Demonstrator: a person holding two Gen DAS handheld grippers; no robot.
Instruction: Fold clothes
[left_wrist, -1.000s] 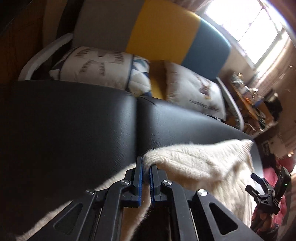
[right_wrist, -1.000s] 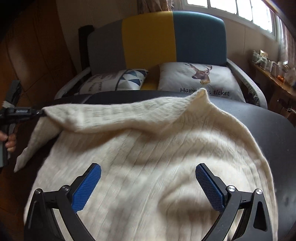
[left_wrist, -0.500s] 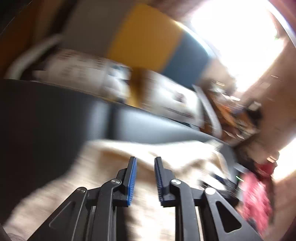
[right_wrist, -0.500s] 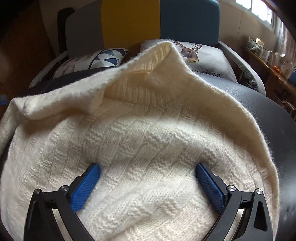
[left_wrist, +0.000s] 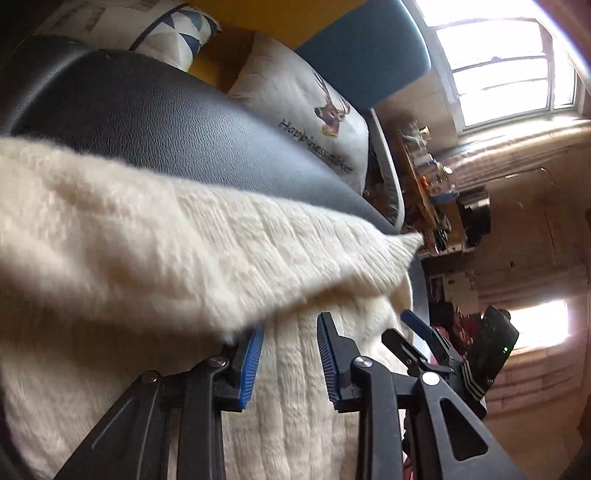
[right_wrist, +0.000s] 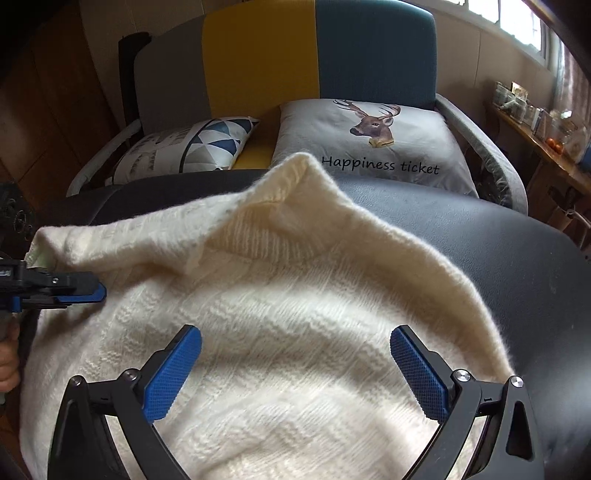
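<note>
Broadly, the cream knitted sweater (right_wrist: 295, 314) lies spread over a black leather surface (right_wrist: 517, 258), which stays bare along the sweater's right side and in a band beyond its far edge, so there is open room on those two sides. Past that far edge a sofa (right_wrist: 369, 48) with grey, yellow and teal panels holds a deer-print cushion (right_wrist: 369, 140) and a triangle-patterned cushion (right_wrist: 192, 147); a cluttered shelf (right_wrist: 535, 122) runs under the window at the right. On the sweater's left a folded flap (left_wrist: 166, 240) of knit lies over the body, and one corner of the garment stands up in a peak (right_wrist: 299, 166) near the far edge. The left gripper (left_wrist: 290, 365) sits at the sweater's left edge with its jaws opening; in the left wrist view the blue pads (left_wrist: 251, 365) stand apart with knit lying below the gap and nothing pinched between them, while the flap's lower edge hangs just over the left pad. The right gripper (right_wrist: 295, 373) hovers over the near middle of the sweater, its fingers spread wide and holding nothing, the knit showing between and beneath them. Part of a hand (right_wrist: 7, 365) shows at the left edge of the right wrist view.
</note>
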